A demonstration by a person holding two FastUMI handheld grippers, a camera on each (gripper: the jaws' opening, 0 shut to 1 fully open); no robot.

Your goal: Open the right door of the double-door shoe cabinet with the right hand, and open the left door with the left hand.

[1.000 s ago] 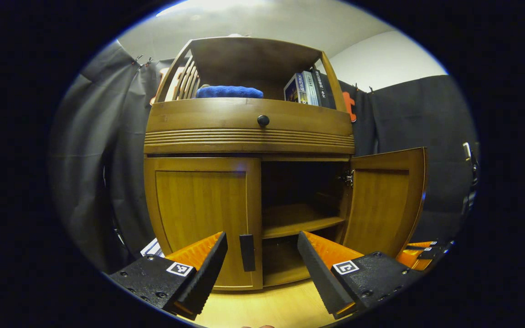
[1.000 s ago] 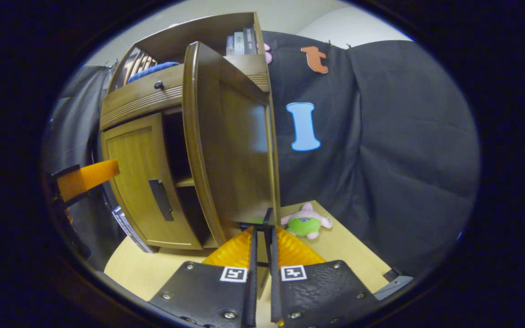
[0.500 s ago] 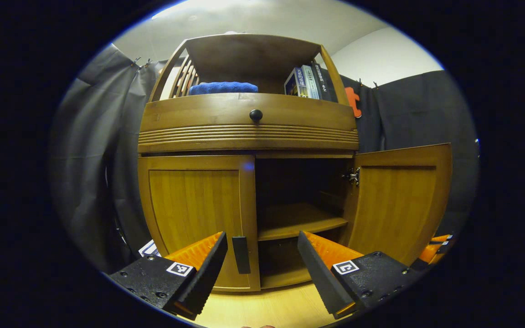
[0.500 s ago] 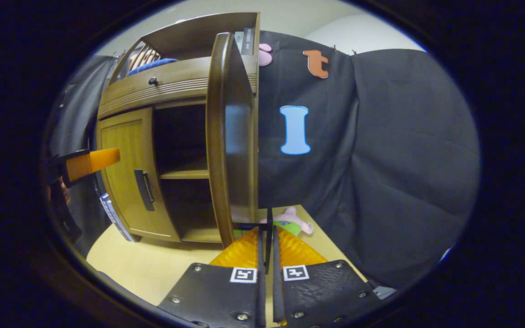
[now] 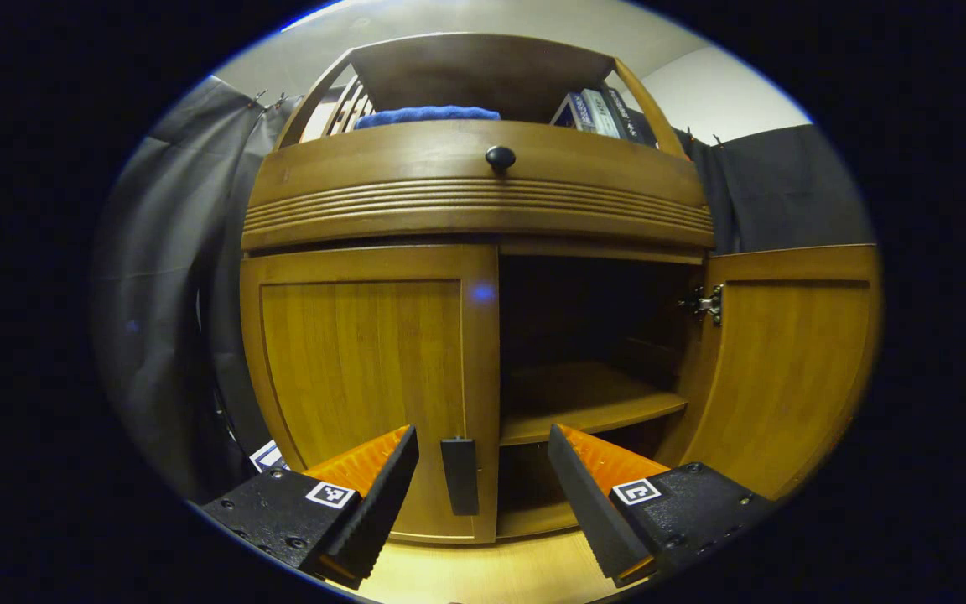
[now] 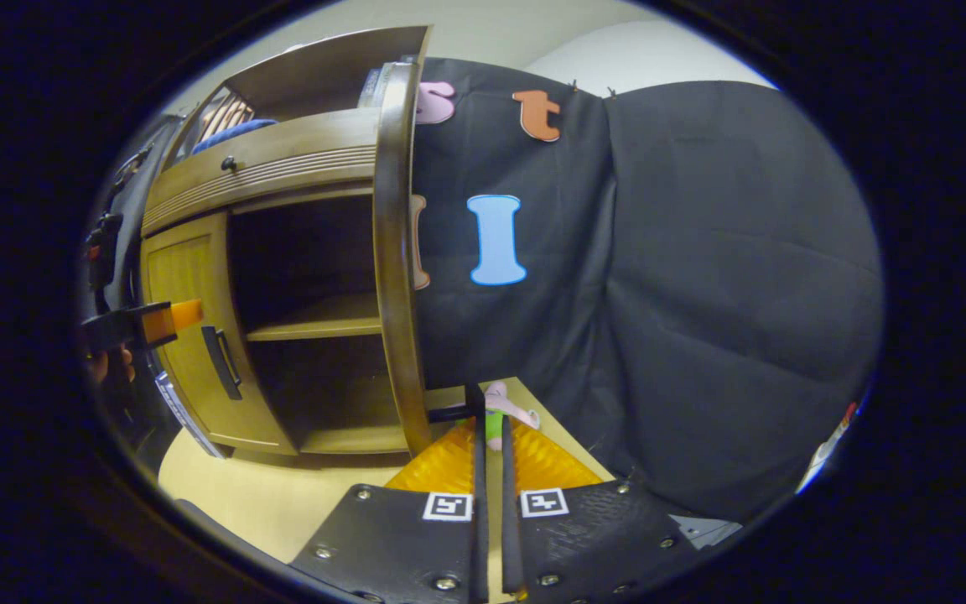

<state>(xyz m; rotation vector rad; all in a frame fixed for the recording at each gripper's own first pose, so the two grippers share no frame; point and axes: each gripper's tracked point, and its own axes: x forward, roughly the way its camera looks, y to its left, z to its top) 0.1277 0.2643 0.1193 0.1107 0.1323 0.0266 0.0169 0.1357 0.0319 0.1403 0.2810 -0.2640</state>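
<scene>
Gripping the slim bar handle (image 6: 476, 401) of the smooth wooden right door (image 6: 395, 252), right gripper (image 6: 487, 428) jaws pinch; left gripper (image 5: 483, 466) jaws spread.

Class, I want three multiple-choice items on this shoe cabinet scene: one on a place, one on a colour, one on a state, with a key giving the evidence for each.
1. Where does the folded cloth lie?
A. on the open top shelf
B. on the floor
C. inside the lower compartment

2. What colour is the drawer knob?
A. white
B. black
C. red

3. How do the two doors stand?
A. both shut
B. left door open, right door shut
C. left door shut, right door swung open

Key:
1 A: in the left gripper view the blue cloth sits on the top shelf beside the books.
2 B: the knob shows dark against the brown drawer front.
3 C: the left door is flush, its handle between the open fingers of the left hand-held gripper; the right hand-held gripper is closed on the right door's handle, with the shelf exposed.
</scene>
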